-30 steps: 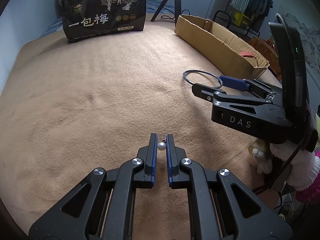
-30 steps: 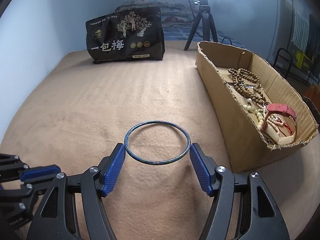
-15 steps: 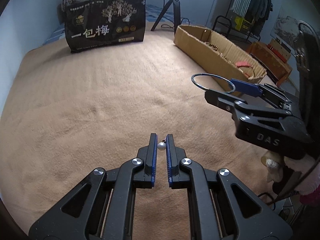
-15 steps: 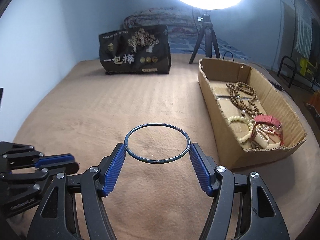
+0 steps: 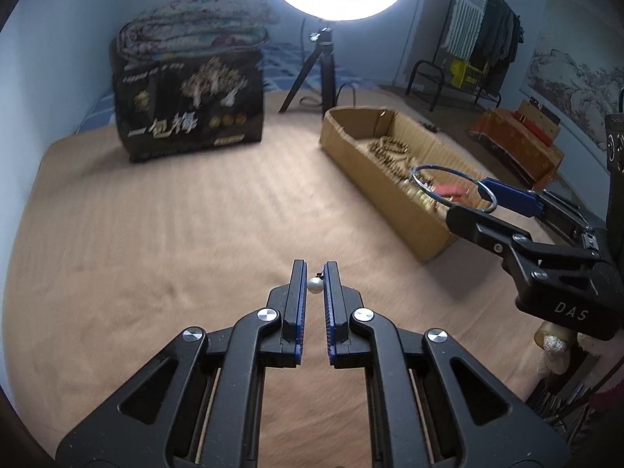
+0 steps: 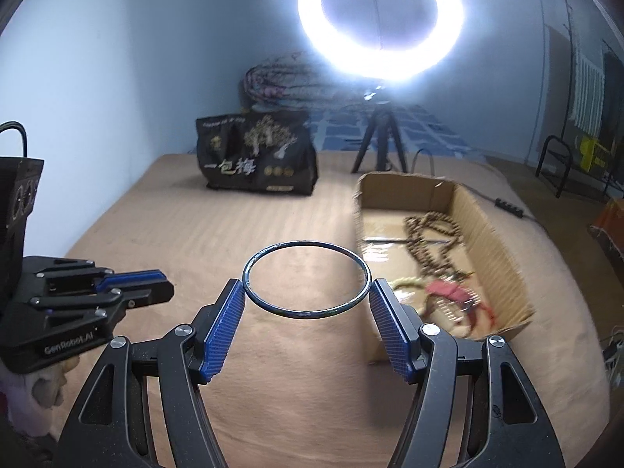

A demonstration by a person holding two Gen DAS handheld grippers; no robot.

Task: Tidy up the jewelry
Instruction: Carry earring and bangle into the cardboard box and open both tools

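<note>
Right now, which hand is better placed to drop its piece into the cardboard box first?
Right. Its tool holds the bangle near the box; in the left view the bangle overlaps it. The left tool, pinching a pearl, sits farther back over the blanket.

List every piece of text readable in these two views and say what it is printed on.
"一包梅": large white characters on the black bag at the back of the tan blanket.
"DAS": side of the right claw, seen from the left wrist.
"GenRobot.AI": side of the left claw, seen from the right wrist.
Small print along the bag's top and bottom edges: too blurred to read.
Yellow box on the far rack: unreadable.
</note>
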